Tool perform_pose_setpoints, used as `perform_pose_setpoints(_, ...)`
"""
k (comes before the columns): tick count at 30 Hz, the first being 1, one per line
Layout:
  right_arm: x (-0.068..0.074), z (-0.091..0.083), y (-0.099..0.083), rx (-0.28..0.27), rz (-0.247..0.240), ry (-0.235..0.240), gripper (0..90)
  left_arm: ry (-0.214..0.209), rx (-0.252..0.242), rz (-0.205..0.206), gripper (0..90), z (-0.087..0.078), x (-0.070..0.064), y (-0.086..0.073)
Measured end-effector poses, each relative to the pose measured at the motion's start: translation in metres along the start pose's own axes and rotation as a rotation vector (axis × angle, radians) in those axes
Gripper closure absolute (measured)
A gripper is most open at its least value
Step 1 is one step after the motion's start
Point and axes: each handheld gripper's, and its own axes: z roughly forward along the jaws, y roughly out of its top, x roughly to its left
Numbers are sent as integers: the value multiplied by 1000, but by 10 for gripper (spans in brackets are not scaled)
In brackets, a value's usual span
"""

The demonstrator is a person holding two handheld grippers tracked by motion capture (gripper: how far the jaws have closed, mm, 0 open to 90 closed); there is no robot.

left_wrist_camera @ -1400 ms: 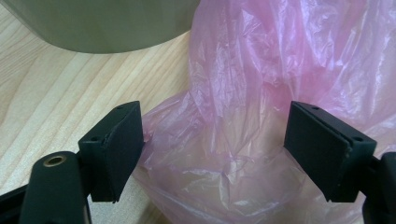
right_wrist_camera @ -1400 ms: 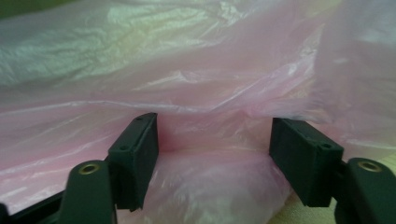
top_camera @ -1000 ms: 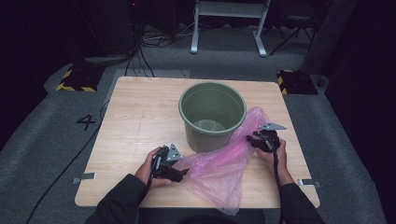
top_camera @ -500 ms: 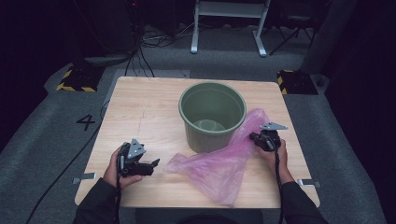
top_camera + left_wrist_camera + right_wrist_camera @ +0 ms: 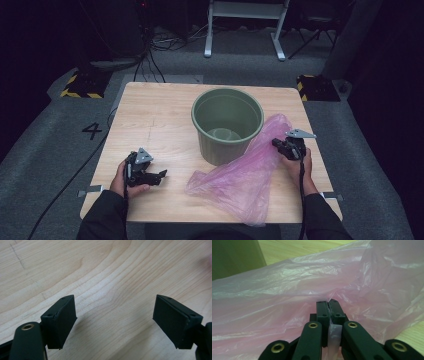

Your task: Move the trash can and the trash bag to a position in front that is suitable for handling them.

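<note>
A green plastic bucket point(image 5: 227, 124) stands upright in the middle of the wooden table point(image 5: 150, 115). A thin pink plastic bag point(image 5: 245, 177) lies crumpled to the bucket's right and front, one end leaning on the bucket's side. My right gripper point(image 5: 276, 143) is shut on a fold of the pink bag point(image 5: 287, 290) at the table's right, and film is pinched between its jaws in the right gripper view. My left gripper point(image 5: 161, 175) rests near the front left edge, open and empty, jaws pointing right toward the bag. Bare wood point(image 5: 110, 287) lies under its wide-apart jaws.
A corner of the bucket point(image 5: 234, 257) shows at the upper left of the right gripper view. Cables, yellow-black striped floor blocks point(image 5: 80, 86) and a white stand's legs point(image 5: 245, 30) lie on the grey floor beyond the table. A "4" is marked on the floor at left.
My left gripper let go of the bag's front end and drew back left to the table's front left, now open. The bag settled slightly. My right gripper kept its hold.
</note>
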Motion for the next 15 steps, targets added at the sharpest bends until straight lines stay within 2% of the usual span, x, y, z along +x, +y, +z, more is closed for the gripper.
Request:
perform_pose_setpoints(2, -2, -4, 1, -14, 2, -3, 895, -10, 19, -5, 173, 5, 0, -1)
perform_pose_setpoints(3, -2, -5, 2, -20, 4, -1, 895, -13, 5, -11, 167, 7, 1, -1)
perform_pose_setpoints(10, -3, -17, 7, -73, -5, -5, 896, -6, -7, -24, 150, 9, 0, -2)
perform_pose_setpoints(15, 3, -25, 10, -89, -37, -18, 895, -6, -8, -25, 148, 9, 0, -2)
